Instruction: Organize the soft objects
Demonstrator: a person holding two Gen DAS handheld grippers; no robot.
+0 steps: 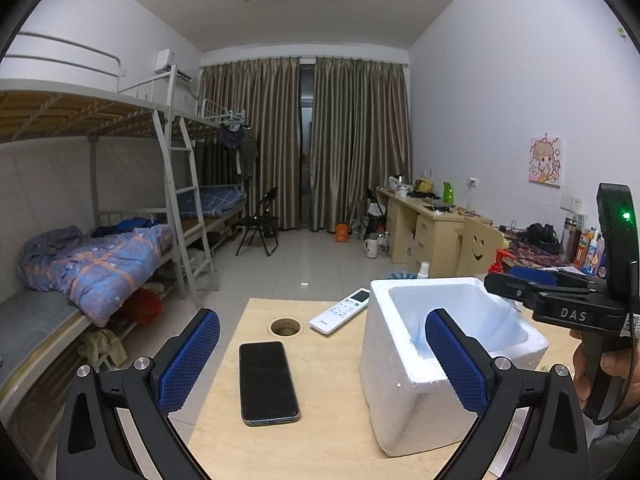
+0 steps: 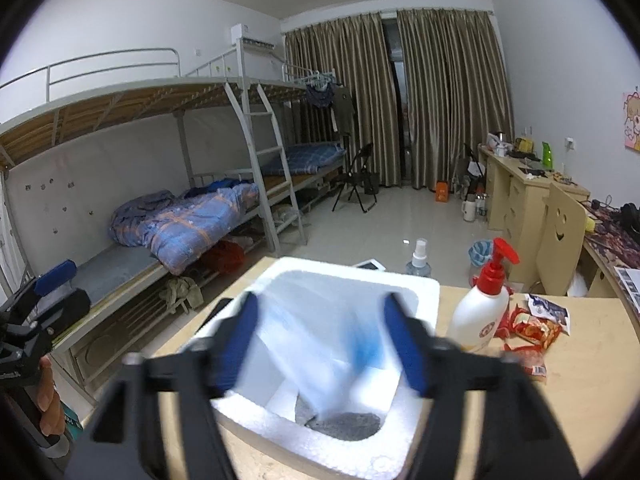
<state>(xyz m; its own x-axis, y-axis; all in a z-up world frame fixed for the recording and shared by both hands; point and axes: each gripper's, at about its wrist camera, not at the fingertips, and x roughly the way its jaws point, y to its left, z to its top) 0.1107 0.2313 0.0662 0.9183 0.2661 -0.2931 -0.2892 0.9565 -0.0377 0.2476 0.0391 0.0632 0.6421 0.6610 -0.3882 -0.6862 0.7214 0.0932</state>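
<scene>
The foam box (image 1: 420, 380) is set on the worktop (image 1: 320, 440), at its right. A phone (image 1: 268, 382) lies to the left of it, with a remote (image 1: 340, 311) farther back. A pump bottle (image 2: 482, 312) and snack packets (image 2: 534, 328) are placed right of the box.

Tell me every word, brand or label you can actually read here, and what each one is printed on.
"DAS": raised letters on the black right gripper, seen from the left camera.
White remote control: a small logo near its bottom end, too small to read.
Pump bottle: round red logo, blurred.
Snack packets: print too blurred to read.
Wall poster: cartoon picture, no readable words.
</scene>
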